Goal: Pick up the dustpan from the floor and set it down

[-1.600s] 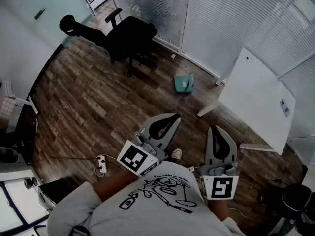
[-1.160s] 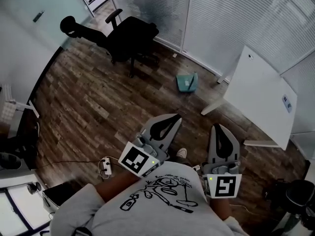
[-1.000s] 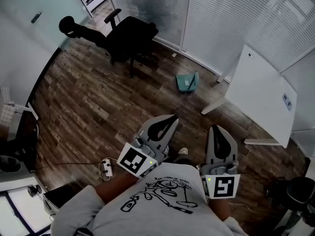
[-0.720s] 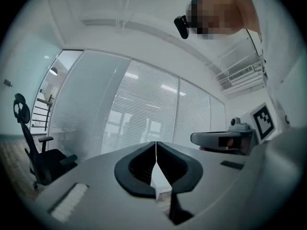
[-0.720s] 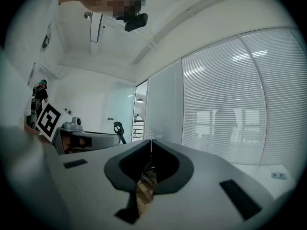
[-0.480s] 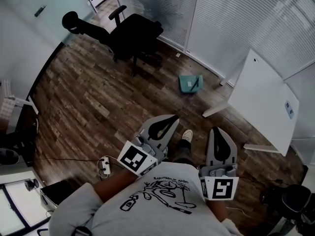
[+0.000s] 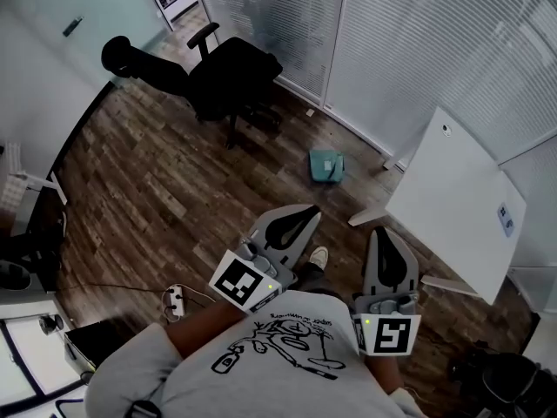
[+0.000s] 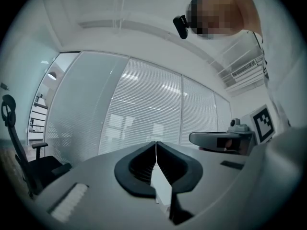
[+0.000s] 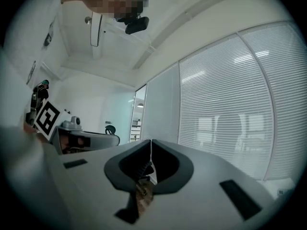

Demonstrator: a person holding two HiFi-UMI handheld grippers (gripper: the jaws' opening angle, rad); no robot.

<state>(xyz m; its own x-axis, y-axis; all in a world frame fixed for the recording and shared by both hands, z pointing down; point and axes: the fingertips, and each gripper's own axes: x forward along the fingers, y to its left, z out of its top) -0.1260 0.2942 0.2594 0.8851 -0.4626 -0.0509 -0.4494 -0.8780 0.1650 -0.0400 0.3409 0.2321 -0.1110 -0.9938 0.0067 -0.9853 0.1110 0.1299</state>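
Head view: plank floor (image 7: 148, 181), blinds (image 7: 418, 42) behind — one teal dustpan (image 7: 326, 165) lying at the person's (image 7: 261, 360) twelve o'clock, one chair (image 7: 218, 77) at eleven, one white worktop (image 7: 452, 203) at two. Left gripper view: left gripper (image 8: 156, 145) closed, empty. Right gripper view: right gripper (image 9: 151, 143) likewise.

Bare floor (image 7: 157, 190) lies open up to the dustpan (image 7: 326, 165). A black office chair (image 7: 218, 77) stands by the floor's far edge; a white table (image 7: 452, 198) crowds the right side.
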